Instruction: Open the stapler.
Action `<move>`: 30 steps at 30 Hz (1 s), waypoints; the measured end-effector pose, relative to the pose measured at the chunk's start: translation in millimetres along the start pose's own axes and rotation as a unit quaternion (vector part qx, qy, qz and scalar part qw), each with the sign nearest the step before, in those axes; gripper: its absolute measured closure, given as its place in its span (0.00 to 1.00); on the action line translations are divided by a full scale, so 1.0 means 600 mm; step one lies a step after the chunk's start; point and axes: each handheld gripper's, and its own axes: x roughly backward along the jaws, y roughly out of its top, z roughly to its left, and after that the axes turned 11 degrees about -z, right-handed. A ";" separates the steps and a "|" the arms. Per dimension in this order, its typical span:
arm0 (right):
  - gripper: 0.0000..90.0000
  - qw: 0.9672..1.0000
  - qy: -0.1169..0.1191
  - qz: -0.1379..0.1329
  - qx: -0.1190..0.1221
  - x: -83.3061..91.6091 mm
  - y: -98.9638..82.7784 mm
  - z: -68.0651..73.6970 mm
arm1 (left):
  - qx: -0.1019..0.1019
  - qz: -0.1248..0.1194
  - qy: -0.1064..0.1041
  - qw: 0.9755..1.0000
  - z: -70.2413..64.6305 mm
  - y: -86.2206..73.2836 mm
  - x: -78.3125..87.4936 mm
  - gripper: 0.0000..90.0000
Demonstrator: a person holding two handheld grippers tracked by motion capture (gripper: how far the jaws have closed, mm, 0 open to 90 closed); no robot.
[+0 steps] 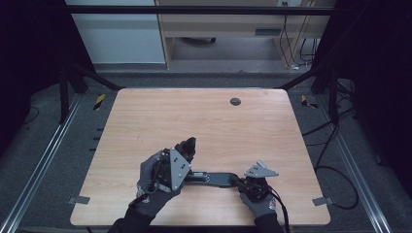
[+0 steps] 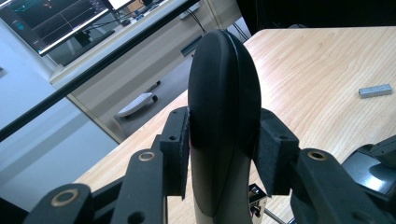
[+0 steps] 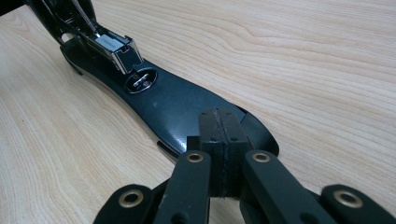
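Observation:
A black stapler lies opened out near the table's front edge. Its flat base [image 1: 218, 178] [image 3: 173, 102] rests on the wood, with the round metal anvil [image 3: 142, 80] and the hinge end with the metal magazine [image 3: 114, 46] at its far end. The rounded top cover [image 2: 224, 88] [image 1: 190, 144] is swung up. My left gripper [image 1: 188, 149] [image 2: 224, 149] is shut on that cover, its pads [image 2: 180, 149] pressing both sides. My right gripper [image 1: 241, 182] [image 3: 223, 135] is shut, pads together with nothing between them, tips resting on the base's near end.
A short strip of staples [image 2: 375, 90] lies on the wooden table [image 1: 194, 116] off to the side. A dark round grommet [image 1: 235, 101] sits near the far edge. Beyond the table are a desk, cables and metal rails on the floor.

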 end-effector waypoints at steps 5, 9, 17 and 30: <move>1.00 1.000 0.001 0.000 0.000 0.000 0.000 0.000 | 0.008 -0.004 0.002 1.000 0.007 -0.003 0.004 0.66; 1.00 1.000 0.001 0.000 0.000 0.000 0.000 -0.001 | 0.020 -0.010 0.004 1.000 0.015 -0.007 0.009 0.66; 1.00 1.000 0.001 0.000 -0.002 0.000 0.000 0.000 | 0.033 -0.015 0.010 0.999 0.026 -0.013 0.019 0.66; 1.00 1.000 0.001 0.001 -0.002 0.000 0.000 -0.001 | 0.060 -0.021 0.012 0.998 0.046 -0.022 0.030 0.66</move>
